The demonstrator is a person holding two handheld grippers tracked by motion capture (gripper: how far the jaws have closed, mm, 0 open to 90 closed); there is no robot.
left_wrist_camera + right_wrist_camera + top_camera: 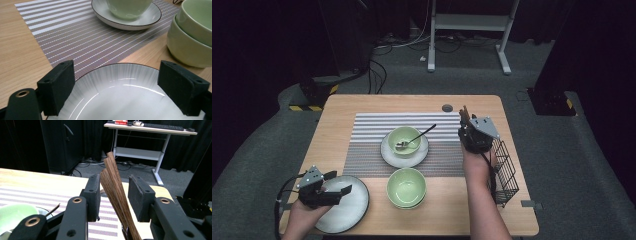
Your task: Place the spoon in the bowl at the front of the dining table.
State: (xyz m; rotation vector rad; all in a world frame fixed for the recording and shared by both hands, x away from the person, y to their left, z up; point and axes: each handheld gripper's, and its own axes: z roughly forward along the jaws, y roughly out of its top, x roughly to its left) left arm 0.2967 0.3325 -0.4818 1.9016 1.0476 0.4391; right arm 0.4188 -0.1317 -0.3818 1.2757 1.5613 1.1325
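Apparently | chopsticks [112, 187] between right hand-held gripper [116, 195] jaws (possibly untouched)

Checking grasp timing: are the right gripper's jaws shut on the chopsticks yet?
Not yet. In the right gripper view the chopsticks stand between the right gripper jaws, with a gap showing beside the right pad.

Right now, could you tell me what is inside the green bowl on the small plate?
A spoon lies in the green bowl, its dark handle leaning over the rim. The small plate beneath is partly covered by the bowl.
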